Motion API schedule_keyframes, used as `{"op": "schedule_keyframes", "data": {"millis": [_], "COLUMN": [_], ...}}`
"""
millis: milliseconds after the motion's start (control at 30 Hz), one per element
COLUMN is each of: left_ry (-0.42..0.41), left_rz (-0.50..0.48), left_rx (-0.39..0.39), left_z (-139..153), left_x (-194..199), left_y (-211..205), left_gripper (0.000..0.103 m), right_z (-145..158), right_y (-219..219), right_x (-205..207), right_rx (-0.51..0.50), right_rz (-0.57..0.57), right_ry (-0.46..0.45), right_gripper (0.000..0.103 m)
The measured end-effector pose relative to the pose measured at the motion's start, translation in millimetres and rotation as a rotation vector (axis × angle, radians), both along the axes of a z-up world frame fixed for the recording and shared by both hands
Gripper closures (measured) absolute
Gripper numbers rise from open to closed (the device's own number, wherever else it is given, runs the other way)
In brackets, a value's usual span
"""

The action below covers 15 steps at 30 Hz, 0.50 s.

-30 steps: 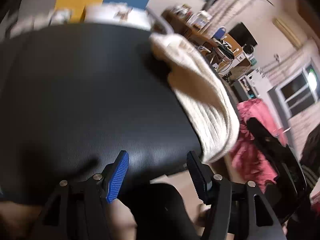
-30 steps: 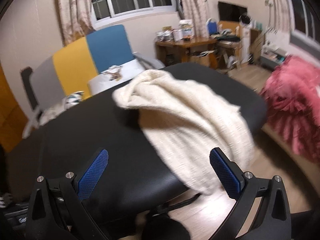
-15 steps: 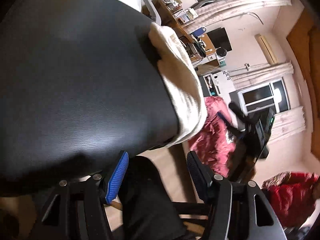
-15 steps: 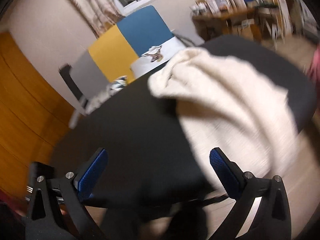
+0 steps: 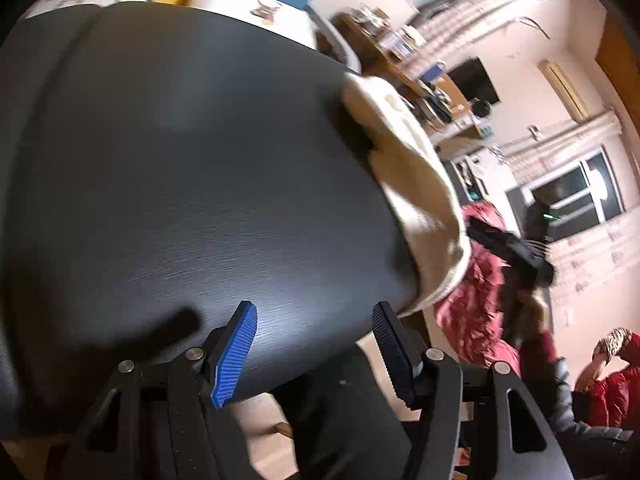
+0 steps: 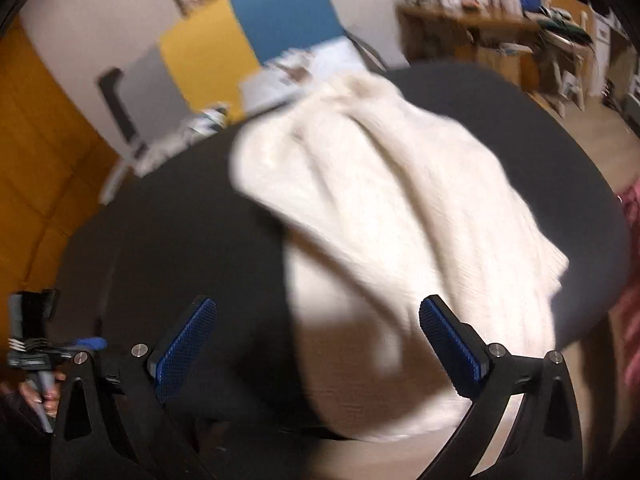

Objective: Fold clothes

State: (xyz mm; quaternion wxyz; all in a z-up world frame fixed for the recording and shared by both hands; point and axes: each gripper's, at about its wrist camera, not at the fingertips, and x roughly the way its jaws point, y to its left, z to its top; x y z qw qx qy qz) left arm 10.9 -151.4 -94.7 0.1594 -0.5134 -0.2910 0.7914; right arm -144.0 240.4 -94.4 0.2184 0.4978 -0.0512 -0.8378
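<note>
Black and broad, the round table (image 6: 168, 240) fills most of both my views, with a cluttered wooden desk (image 6: 472, 24) and a blue-and-yellow chair back (image 6: 248, 28) against the far wall. Across the right part of the tabletop lies the cream knitted sweater (image 6: 400, 216), bunched in folds, its near end spilling over the table edge toward me; from my left side it shows only as a pale ridge (image 5: 412, 184) draped down the far rim. A red heap of cloth (image 5: 472, 300) sits on the floor beyond it. Compared with half a second ago, my right view has closed in, so the sweater looms larger and now reaches down between my fingers, though I cannot tell whether they touch it. My right gripper (image 6: 320, 344) is spread wide and holds nothing. My left gripper (image 5: 316, 344) hangs over the bare near edge of the table, jaws parted and empty, well away from the sweater; its view has swung back so the tabletop shows more fully than a moment before.
</note>
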Motion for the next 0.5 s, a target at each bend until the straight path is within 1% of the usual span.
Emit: {"op": "schedule_keyframes", "data": {"millis": [33,67,100,133,167,233,300,367,400,433,467,500], "left_ry": [0.000,-0.002,-0.005,-0.005,-0.004,-0.009,-0.015,-0.020,-0.023,-0.027,-0.034,-0.042], "left_rz": [-0.018,-0.034,-0.045,-0.055,-0.066,-0.091,-0.112,-0.131,-0.127,-0.123,-0.116,-0.107], "left_rx": [0.008,0.014,0.010,0.003,-0.002,-0.006,-0.011,-0.025,-0.045,-0.060,-0.062,-0.059], "left_z": [-1,-1,0,0,1,1,1,-1,-1,-2,-3,-4], "left_x": [-5,-9,-13,-16,-18,-19,-20,-22,-20,-20,-20,-20], "left_y": [7,12,16,22,29,40,48,55,55,55,55,55], "left_gripper": [0.043,0.043,0.043,0.043,0.043,0.043,0.043,0.043,0.043,0.045,0.048,0.051], "right_z": [-7,-10,-13,-13,-14,-20,-23,-28,-30,-33,-33,-34], "right_y": [6,9,11,11,11,14,18,18,18,18,18,17], "right_x": [-2,-3,-3,-1,0,3,7,12,15,17,19,21], "right_rx": [0.006,-0.003,-0.007,0.025,0.053,0.064,0.065,0.100,0.118,0.136,0.150,0.155], "right_rz": [-0.006,-0.006,-0.005,0.003,0.009,0.014,0.018,0.028,0.033,0.038,0.039,0.038], "right_ry": [-0.019,-0.029,-0.036,-0.020,-0.008,-0.022,-0.006,0.002,0.005,0.006,-0.001,-0.009], "right_gripper": [0.005,0.013,0.034,0.053,0.057,0.057,0.057,0.057,0.064,0.088,0.093,0.094]}}
